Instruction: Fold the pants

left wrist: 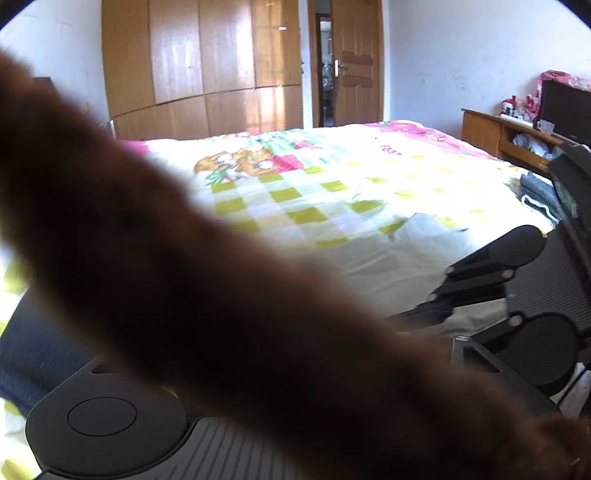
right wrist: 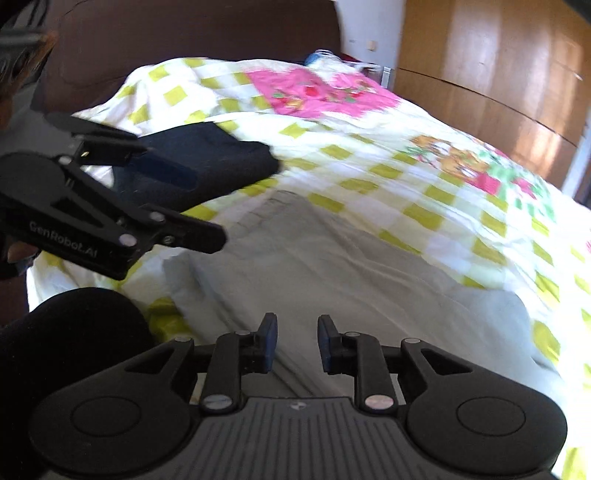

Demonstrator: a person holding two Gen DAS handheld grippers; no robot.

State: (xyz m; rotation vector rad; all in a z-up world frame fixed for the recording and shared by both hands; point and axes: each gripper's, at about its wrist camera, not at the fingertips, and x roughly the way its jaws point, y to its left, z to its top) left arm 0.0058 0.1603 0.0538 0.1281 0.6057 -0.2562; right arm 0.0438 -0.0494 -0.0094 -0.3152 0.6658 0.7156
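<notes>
Light grey pants (right wrist: 332, 266) lie flat on the bed in the right wrist view, straight ahead of my right gripper (right wrist: 297, 343), which is open and empty just above them. My left gripper (right wrist: 181, 199) shows at the left of that view, open, hovering over a folded dark navy garment (right wrist: 221, 155). In the left wrist view a blurred brown sleeve (left wrist: 207, 295) covers the lens and hides the left fingers; the right gripper (left wrist: 443, 291) shows at the right, over pale cloth (left wrist: 476, 314).
The bed has a yellow-checked cartoon sheet (left wrist: 332, 177). A wooden wardrobe (left wrist: 207, 66) and a door (left wrist: 354, 62) stand behind. A bedside shelf (left wrist: 509, 133) is at the right, a dark headboard (right wrist: 184, 33) beyond the bed.
</notes>
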